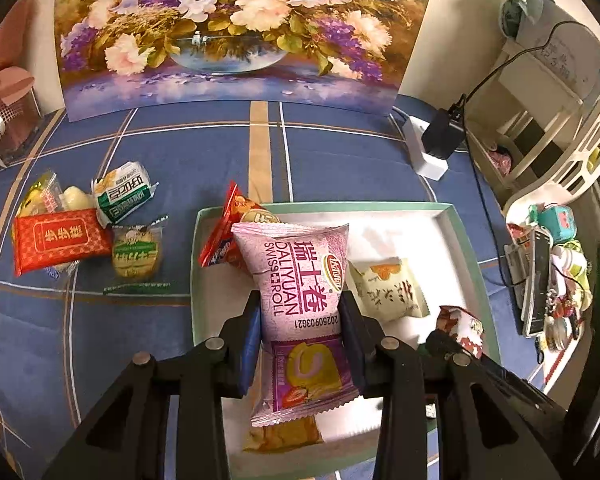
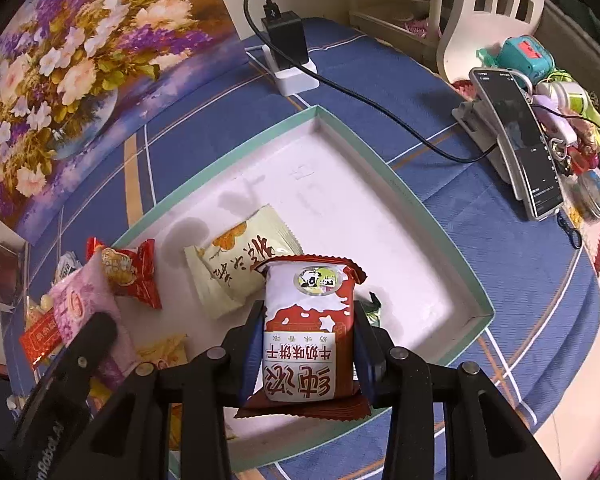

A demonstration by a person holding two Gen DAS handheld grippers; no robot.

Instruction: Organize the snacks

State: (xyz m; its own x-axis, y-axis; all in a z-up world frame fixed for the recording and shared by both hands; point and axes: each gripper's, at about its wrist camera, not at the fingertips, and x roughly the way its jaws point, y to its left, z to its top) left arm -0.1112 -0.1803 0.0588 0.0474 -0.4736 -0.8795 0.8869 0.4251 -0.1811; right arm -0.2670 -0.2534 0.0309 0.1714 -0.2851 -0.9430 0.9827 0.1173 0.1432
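Blue plaid cloth-covered desk (image 1: 180,152) with tan and white lines, mint-rimmed white cardboard tray (image 1: 456,216), pink-purple plastic Swiss roll packet (image 1: 296,280), brown-and-white milk biscuit packet (image 2: 308,320), purple-and-white flower painting backdrop (image 1: 228,28).

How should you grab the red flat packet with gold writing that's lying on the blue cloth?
Probably from straight above, closing the jaws across the short width of the red flat packet, near its middle. It lies flat on the blue cloth with long edges exposed at top and bottom, while a yellow snack and a green-and-white packet crowd its far side, so a sideways approach looks blocked.
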